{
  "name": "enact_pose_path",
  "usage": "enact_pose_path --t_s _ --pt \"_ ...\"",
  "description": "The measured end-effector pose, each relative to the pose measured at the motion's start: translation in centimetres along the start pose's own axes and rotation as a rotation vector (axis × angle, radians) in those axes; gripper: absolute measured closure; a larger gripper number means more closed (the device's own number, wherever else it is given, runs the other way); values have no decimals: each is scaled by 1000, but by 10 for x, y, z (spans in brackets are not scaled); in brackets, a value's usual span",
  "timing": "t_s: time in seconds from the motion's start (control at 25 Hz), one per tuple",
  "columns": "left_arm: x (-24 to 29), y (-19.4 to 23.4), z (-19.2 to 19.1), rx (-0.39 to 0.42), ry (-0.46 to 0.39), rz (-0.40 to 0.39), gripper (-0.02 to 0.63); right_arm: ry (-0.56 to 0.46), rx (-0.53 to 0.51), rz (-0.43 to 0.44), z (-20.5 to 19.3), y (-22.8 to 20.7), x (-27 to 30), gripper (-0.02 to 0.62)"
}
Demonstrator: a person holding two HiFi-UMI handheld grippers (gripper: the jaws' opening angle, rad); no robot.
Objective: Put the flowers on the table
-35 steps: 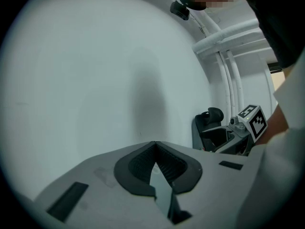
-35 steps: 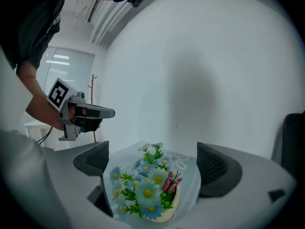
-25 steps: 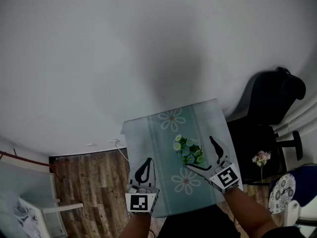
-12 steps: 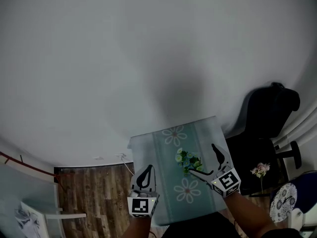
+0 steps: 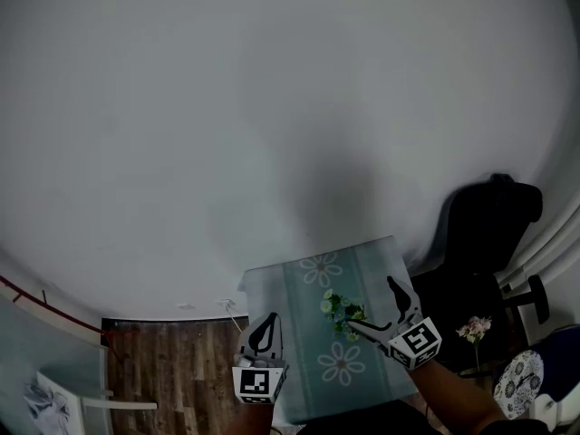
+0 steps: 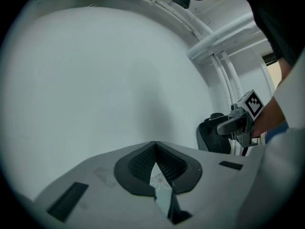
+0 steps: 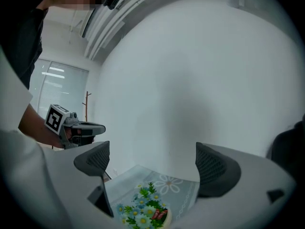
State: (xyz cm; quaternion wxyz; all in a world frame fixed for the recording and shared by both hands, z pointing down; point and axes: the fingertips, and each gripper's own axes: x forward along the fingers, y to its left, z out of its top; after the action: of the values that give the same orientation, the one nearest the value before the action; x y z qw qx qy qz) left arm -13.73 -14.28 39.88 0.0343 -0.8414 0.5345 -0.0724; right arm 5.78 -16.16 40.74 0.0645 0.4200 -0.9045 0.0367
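A black chair [image 5: 485, 229] stands just beyond the table's [image 5: 290, 284] right edge, with pink blooms [image 5: 476, 329] nearby and wood floor [image 5: 168, 370] to the left. The flowers [image 5: 342, 310] sit on the daisy-print cloth near the right edge, low between the right gripper's [image 5: 370, 304] wide-spread jaws, untouched. The left gripper [image 5: 267, 302], pinched closed on nothing, hangs over the left edge.

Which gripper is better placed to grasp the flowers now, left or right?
Right, probably. The right gripper is open, with the flowers just ahead between its jaws. The left gripper is shut and off to the side.
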Motion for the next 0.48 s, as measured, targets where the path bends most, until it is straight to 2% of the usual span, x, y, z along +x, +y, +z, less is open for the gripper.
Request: enact_pose_path --t_s 0.24,0.32,0.4,0.44,0.48 --pt "-3 4 11 6 -5 11 601 -18 2 25 12 -2 0 23" --pt "-3 8 15 15 -10 19 601 -23 3 38 15 -1 0 48" --pt "-5 12 15 18 -15 29 601 -32 -13 20 15 -2 -2 135" --pt "-7 14 14 17 -14 33 601 -37 -25 -2 14 -4 -4 222" --pt "-8 16 14 17 -14 35 601 -41 -36 -25 14 -7 -5 336"
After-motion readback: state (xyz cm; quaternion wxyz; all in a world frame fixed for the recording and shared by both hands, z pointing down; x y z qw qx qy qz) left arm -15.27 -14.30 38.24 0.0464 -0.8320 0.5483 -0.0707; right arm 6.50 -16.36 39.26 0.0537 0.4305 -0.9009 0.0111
